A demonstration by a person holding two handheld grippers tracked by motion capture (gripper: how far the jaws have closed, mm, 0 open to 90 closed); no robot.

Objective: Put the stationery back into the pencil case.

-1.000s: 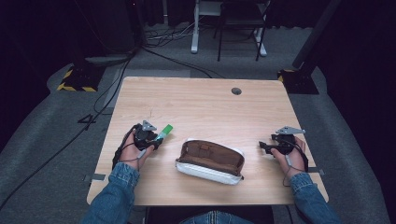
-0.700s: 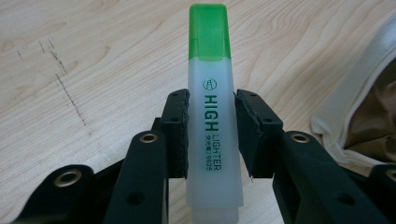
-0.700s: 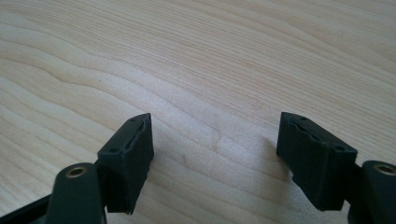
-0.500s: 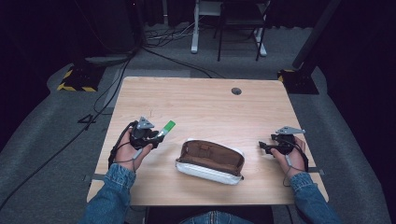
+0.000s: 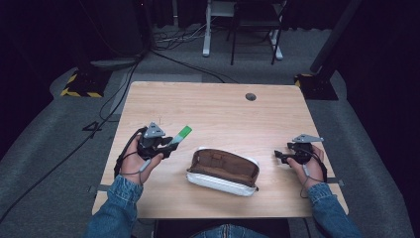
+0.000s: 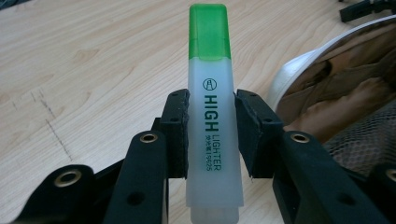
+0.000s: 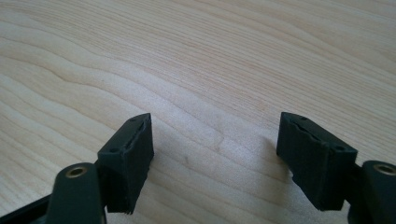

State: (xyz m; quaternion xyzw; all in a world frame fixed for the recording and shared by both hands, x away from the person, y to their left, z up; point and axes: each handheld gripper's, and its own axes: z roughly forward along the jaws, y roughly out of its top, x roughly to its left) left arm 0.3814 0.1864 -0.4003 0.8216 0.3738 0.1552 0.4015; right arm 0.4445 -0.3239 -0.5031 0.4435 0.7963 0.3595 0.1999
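One green-capped highlighter (image 6: 209,116) is clamped in the left gripper (image 5: 157,142), left of one open brown pencil case (image 5: 223,171). The right gripper (image 5: 287,155), far right on the table (image 5: 223,109), is spread with nothing between its jaws.

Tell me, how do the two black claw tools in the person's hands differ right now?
The left gripper is shut on a green-capped highlighter, while the right gripper stands open with nothing between its jaws. The left gripper sits beside the open pencil case, its highlighter pointing up and away over the table; the right gripper is farther from the case, near the table's right edge. Both are black, two-jawed and hand-held.
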